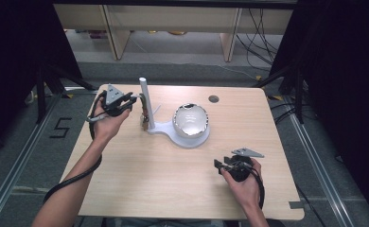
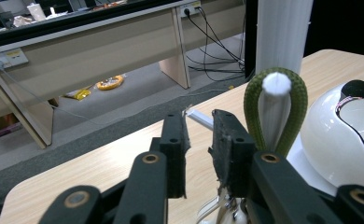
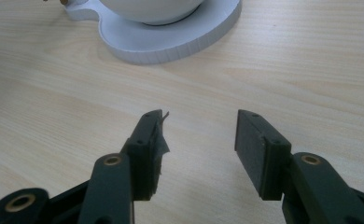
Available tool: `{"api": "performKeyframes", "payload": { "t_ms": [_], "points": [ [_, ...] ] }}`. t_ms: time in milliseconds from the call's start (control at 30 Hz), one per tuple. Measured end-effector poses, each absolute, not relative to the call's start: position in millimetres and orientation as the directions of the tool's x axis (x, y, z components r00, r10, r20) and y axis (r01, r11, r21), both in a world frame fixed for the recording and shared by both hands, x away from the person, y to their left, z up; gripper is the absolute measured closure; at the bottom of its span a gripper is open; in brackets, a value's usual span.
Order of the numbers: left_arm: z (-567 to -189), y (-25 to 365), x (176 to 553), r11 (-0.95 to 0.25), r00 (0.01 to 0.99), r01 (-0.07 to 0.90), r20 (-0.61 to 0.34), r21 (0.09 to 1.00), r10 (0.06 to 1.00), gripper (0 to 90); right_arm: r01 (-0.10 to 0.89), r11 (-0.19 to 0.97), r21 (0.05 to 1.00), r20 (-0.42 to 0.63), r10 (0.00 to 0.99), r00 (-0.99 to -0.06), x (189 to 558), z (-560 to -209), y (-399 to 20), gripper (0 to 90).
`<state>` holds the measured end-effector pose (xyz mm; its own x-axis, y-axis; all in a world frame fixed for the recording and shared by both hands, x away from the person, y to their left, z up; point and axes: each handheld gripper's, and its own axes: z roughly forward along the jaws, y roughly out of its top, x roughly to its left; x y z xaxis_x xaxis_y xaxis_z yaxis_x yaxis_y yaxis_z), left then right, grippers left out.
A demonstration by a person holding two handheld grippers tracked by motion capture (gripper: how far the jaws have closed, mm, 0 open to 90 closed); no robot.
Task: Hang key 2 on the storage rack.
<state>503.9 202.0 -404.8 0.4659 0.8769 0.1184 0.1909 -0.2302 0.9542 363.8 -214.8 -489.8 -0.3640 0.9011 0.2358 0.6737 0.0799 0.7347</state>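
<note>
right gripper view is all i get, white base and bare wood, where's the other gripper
Observer: The left gripper is up beside the white post on that base.
Operator: holding anything
Observer: No, its jaws are slightly apart with nothing between them.
Operator: anything on that post
Observer: A green braided loop hangs over a white peg on it, next to the white bowl.

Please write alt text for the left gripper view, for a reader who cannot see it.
The left tool, its black jaws slightly apart, points at an olive-green cord loop hanging on a white peg of a white post. A white bowl sits at the right.
</note>
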Motion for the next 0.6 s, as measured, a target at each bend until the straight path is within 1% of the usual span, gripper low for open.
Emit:
{"api": "performKeyframes", "payload": {
  "t_ms": [133, 167, 200, 333, 600],
  "points": [
    [-403.1, 208.3, 496.6, -0.227, 0.449, 0.189, 0.122, 0.955, 0.885, 67.9, 0.67, 0.062, 0.74, 0.254, 0.896, -0.364, 363.6, -490.2, -213.7, 52.4],
    [-403.3, 209.2, 494.6, -0.218, 0.449, 0.195, 0.111, 0.956, 0.887, 66.5, 0.652, 0.099, 0.752, 0.215, 0.898, -0.384, 364.8, -490.0, -216.5, 52.5],
    [-403.1, 210.9, 492.1, -0.214, 0.447, 0.196, 0.107, 0.957, 0.888, 64.9, 0.674, 0.062, 0.736, 0.256, 0.896, -0.362, 363.2, -489.4, -213.8, 52.4],
    [-404.3, 216.2, 484.0, -0.211, 0.44, 0.21, 0.101, 0.955, 0.893, 57.3, 0.669, 0.059, 0.741, 0.256, 0.896, -0.362, 363.4, -489.9, -213.7, 52.4],
    [-410.1, 225.5, 464.5, -0.203, 0.428, 0.235, 0.087, 0.95, 0.9, 49.0, 0.666, 0.062, 0.744, 0.251, 0.897, -0.364, 363.1, -489.2, -214.2, 52.5]
  ]
}}
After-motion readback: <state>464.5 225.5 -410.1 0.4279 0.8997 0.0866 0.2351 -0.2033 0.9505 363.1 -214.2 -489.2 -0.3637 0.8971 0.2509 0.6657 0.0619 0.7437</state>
